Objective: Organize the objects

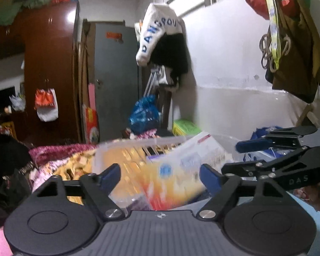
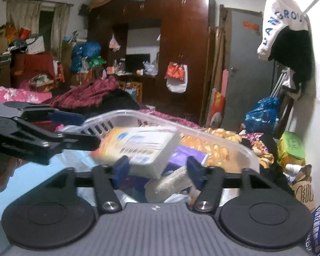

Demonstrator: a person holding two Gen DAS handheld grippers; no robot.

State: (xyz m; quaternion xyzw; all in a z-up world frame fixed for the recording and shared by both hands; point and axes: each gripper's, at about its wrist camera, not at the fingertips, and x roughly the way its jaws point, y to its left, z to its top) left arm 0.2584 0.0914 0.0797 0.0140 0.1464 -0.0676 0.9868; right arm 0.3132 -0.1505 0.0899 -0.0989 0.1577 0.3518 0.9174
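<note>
Left hand-held gripper (image 1: 160,173): jaws apart, empty, just before clear plastic basket (image 2: 125,115). Right hand-held gripper (image 2: 157,169): jaws apart, empty, beside it. Basket: on bed, holding white packet (image 2: 147,147), purple pack (image 2: 187,155).

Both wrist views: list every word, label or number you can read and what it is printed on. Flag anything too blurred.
"DANGROU", partly folded: white hanging cloth
"DAS": arm of the right hand-held gripper, as seen from the left wrist
Blue and white pack in the clear basket: print and barcode too blurred
Orange sign on the grey door: unreadable
Green box: unreadable
</note>
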